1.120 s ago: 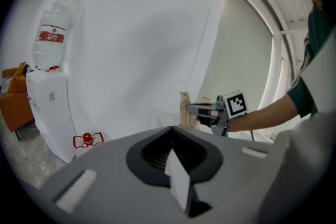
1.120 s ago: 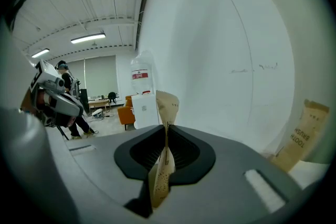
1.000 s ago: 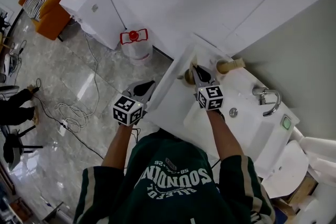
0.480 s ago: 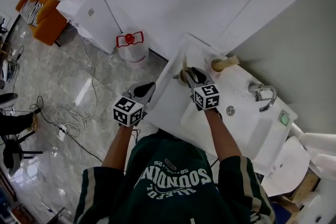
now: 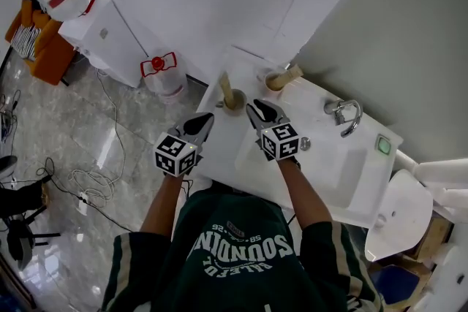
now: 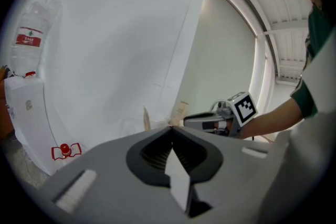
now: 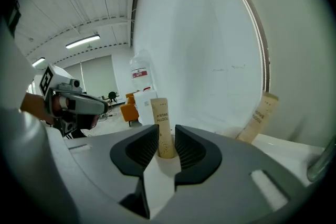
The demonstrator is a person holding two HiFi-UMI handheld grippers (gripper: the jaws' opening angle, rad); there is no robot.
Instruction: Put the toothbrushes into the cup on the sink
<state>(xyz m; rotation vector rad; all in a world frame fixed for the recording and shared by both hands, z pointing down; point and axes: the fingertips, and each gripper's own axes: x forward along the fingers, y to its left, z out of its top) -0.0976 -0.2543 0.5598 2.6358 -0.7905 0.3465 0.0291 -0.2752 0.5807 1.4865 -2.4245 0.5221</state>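
right gripper: jaws a narrow gap apart, just been opening; nothing pinched. Pads bare, tips short of the near cup.
left gripper: jaws closed tip to tip, nothing between them. Held out over the left edge of the sink, beside the right gripper and level with it.
near cup: on the sink's back-left corner, just ahead of the right gripper's tips.
boxed toothbrush: stands close to upright in the near cup, print "TOOTH BRUSH" down its face; seen through the right jaws' gap, clear of both pads.
far cup: further right along the back ledge, against the wall.
second boxed toothbrush: in the far cup, leaning well over to the right.
sink: white, basin to the right of both grippers.
faucet: chrome, on the back ledge right of the far cup.
spare water bottle: red cap, on the floor left of the sink.
water dispenser: white, beyond the spare water bottle against the wall, with a large bottle on top.
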